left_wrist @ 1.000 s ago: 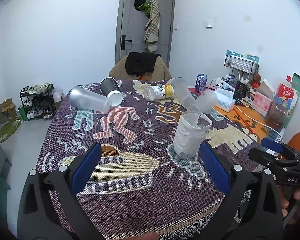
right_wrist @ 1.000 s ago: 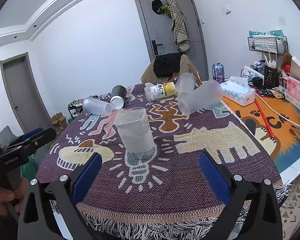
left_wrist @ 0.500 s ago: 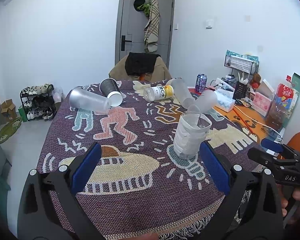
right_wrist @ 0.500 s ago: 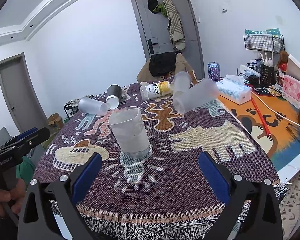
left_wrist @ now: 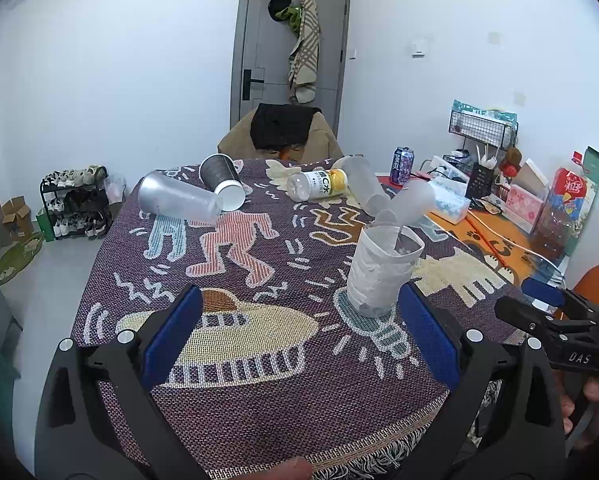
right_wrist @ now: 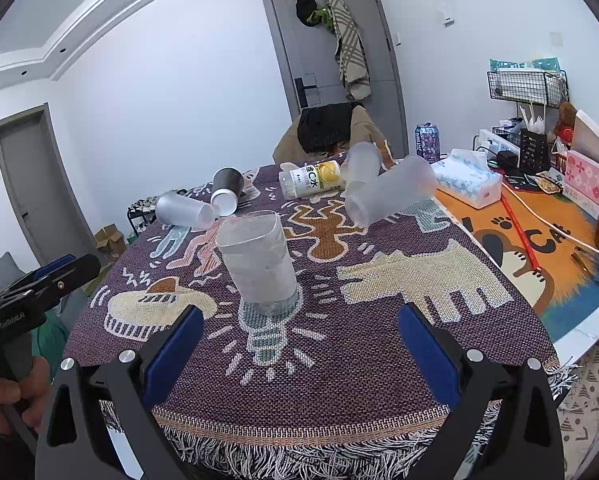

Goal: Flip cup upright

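A frosted plastic cup (left_wrist: 381, 268) stands upright on the patterned tablecloth, mouth up; it also shows in the right wrist view (right_wrist: 259, 262). My left gripper (left_wrist: 297, 334) is open and empty, the cup just beyond its right finger. My right gripper (right_wrist: 297, 340) is open and empty, the cup just ahead of its left finger. Each gripper shows in the other's view: the right gripper (left_wrist: 547, 310), the left gripper (right_wrist: 47, 276). Other frosted cups lie on their sides: one at left (left_wrist: 175, 200), two at right (right_wrist: 387, 196) (right_wrist: 361, 166).
A dark paper cup (left_wrist: 221, 180) and a yellow-labelled bottle (left_wrist: 317, 184) lie on the cloth at the back. A tissue box (right_wrist: 467, 178), a can (right_wrist: 427, 140), a wire rack and boxes crowd the orange mat at right. A chair stands behind the table.
The right wrist view has shifted slightly, so the cup sits a little further left and closer. The left gripper has barely moved. Both stay open.
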Demonstrator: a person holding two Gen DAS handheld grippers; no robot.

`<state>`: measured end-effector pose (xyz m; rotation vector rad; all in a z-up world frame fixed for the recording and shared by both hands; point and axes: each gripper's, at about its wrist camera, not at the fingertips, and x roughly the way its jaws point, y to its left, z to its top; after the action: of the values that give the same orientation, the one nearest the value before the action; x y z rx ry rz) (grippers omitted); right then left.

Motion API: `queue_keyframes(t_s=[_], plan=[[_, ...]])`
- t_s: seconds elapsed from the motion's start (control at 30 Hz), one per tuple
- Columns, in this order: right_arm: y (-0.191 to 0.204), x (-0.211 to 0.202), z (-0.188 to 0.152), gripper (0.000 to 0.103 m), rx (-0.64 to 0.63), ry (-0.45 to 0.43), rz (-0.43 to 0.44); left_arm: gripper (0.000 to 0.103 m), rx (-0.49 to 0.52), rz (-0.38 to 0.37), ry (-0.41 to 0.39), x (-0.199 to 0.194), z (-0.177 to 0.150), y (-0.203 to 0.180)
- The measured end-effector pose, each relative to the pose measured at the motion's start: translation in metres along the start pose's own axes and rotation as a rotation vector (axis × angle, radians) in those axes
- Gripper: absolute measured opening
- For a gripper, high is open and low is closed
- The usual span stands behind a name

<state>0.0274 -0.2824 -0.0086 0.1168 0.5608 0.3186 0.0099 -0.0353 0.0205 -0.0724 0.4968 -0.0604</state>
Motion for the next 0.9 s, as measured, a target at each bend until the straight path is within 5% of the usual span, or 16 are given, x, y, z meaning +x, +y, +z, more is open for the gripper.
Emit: queue_keyframes(t_s=[0.9], plan=[[0.0036,-0.0035,0.0005,0.096,-0.031,-0.018,-0.006,0.097,-0.009,-0.003,0.002,0.0019,-0.004,0.0002]])
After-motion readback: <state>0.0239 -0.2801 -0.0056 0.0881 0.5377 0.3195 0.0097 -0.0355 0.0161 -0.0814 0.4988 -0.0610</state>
